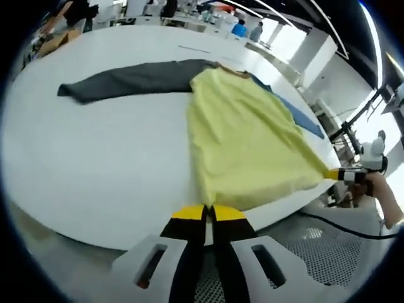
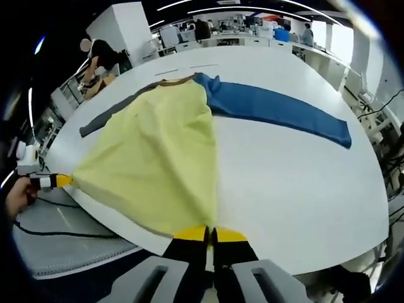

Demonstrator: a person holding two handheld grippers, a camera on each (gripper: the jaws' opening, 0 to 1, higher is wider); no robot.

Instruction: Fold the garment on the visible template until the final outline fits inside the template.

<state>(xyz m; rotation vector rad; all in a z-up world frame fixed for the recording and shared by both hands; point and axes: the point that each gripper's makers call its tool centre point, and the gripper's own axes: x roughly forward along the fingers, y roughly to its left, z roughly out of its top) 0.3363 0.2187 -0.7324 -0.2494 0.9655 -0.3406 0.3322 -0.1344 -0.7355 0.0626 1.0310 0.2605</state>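
you had the left gripper (image 1: 209, 213) and right gripper (image 2: 210, 235) each clamped on a hem corner of the yellow shirt (image 1: 243, 142), which lay spread on the white table (image 1: 95, 158).

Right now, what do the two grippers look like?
Each gripper has two black jaws with yellow tips, rising from a pale grey body with slots: the left gripper and the right gripper. A black cable trails from the right gripper.
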